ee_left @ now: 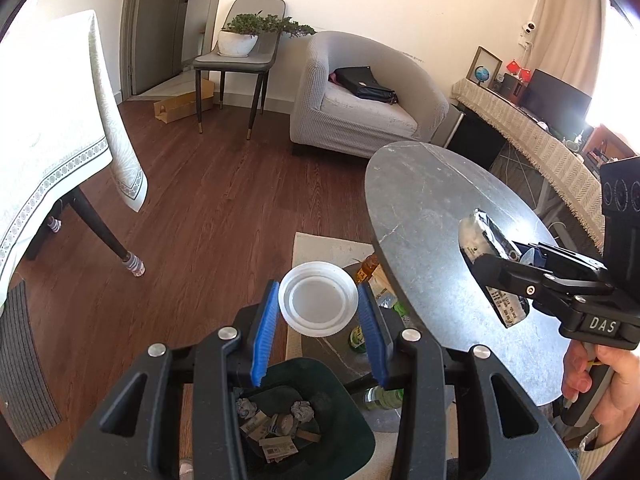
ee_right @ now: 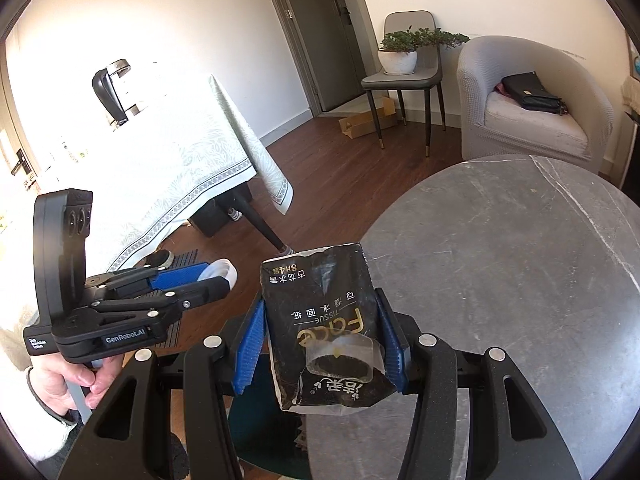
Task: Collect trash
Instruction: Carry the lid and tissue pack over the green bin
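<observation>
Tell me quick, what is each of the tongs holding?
Left tongs: closed on a white plastic lid, above the dark green bin.
Right tongs: closed on a black tissue pack.

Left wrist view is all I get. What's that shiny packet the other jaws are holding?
Observer: A black tissue pack, printed "Face Tissue", clamped in the right gripper.
Operator: Is it torn?
Observer: Its clear oval opening faces the camera; the bottom edge looks ragged.
Operator: Can you see my white lid from there?
Observer: Yes, the white lid sits edge-on between the left gripper's blue pads.
Operator: Who's holding my gripper?
Observer: A hand in a pale sleeve grips its handle.
</observation>
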Motion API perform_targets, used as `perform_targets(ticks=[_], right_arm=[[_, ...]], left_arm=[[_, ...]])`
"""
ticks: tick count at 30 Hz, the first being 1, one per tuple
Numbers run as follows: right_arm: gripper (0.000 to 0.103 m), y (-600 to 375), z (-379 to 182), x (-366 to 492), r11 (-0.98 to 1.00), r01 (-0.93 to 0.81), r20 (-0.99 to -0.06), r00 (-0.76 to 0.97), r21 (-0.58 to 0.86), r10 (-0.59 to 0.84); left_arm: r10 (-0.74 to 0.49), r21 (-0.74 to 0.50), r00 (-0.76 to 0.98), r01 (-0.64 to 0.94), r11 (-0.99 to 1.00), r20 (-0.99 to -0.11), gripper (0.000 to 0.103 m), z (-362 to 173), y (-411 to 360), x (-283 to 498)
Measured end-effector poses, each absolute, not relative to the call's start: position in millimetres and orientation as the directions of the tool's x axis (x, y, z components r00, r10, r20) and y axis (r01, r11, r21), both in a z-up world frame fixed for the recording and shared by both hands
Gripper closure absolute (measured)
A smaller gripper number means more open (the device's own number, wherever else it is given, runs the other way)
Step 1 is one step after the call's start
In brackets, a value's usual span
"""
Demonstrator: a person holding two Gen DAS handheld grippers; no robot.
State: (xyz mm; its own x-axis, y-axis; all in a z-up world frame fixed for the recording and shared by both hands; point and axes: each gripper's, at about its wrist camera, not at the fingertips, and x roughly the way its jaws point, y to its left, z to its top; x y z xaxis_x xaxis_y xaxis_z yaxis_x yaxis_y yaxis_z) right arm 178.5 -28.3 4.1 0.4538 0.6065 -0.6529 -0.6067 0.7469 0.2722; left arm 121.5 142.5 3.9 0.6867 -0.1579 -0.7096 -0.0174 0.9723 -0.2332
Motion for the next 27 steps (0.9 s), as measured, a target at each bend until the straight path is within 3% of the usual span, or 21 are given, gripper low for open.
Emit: perform_targets(ticks=[5, 27], right_arm=[[0.051, 1, 1, 159, 0.717, -0.663, -0.659, 0.445, 0.213, 0.607], [0.051, 31, -27, 144, 0.691, -0.692, -0.693, 0.393, 0.211, 0.605]], left_arm=[[-0.159, -0.235, 0.639, -0.035, 0.971, -0.752, 0.061, -22, 152, 111], [-0.143, -0.146, 0.366, 0.021, 0.989, -0.920, 0.059, -135, 132, 78]])
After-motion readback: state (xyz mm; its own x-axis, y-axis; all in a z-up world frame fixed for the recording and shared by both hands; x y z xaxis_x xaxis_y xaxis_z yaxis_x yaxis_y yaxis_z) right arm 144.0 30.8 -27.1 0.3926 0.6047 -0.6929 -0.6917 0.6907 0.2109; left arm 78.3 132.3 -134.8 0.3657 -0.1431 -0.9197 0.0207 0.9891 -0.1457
